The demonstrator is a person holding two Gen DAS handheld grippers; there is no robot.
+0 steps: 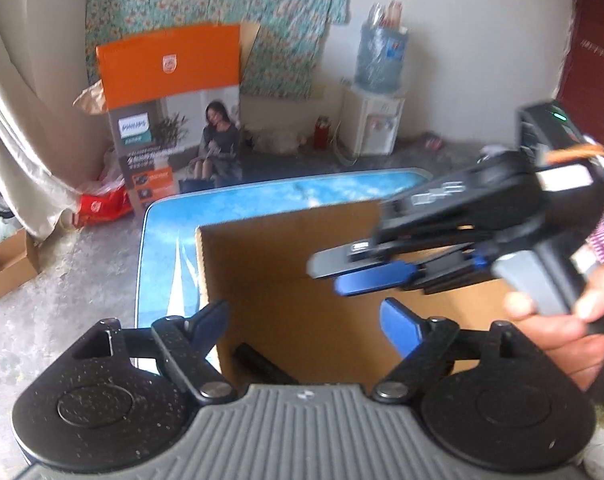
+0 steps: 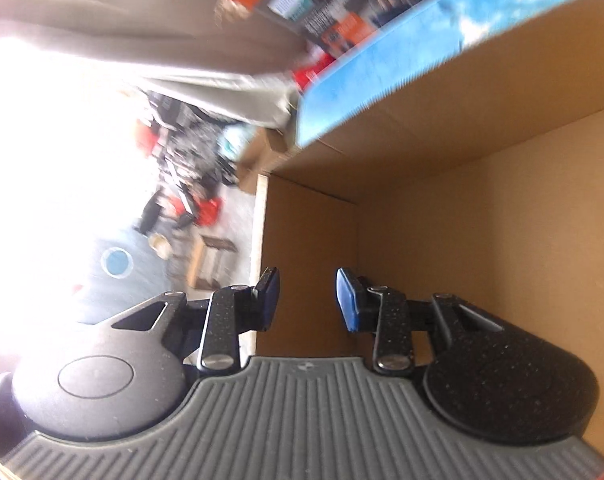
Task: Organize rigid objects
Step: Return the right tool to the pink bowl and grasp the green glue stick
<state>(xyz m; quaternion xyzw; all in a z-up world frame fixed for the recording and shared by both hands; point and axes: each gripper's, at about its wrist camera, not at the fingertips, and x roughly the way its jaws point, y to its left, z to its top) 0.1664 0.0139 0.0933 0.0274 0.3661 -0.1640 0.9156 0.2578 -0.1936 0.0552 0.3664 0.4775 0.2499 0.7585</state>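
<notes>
Just below my spread, empty left tool (image 1: 304, 318), inside the brown cardboard box (image 1: 286, 264), lies a dark bar-shaped object (image 1: 262, 364). Its long axis slants from near right to far left. My right tool (image 1: 356, 268), slightly parted and empty, hovers farther off.

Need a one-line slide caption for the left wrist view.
Left gripper open over a cardboard box on a blue table; right gripper reaches in, empty.

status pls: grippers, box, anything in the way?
Left gripper open, empty. Right gripper open, empty, over cardboard box. Dark object inside box. Nothing blocking.
</notes>
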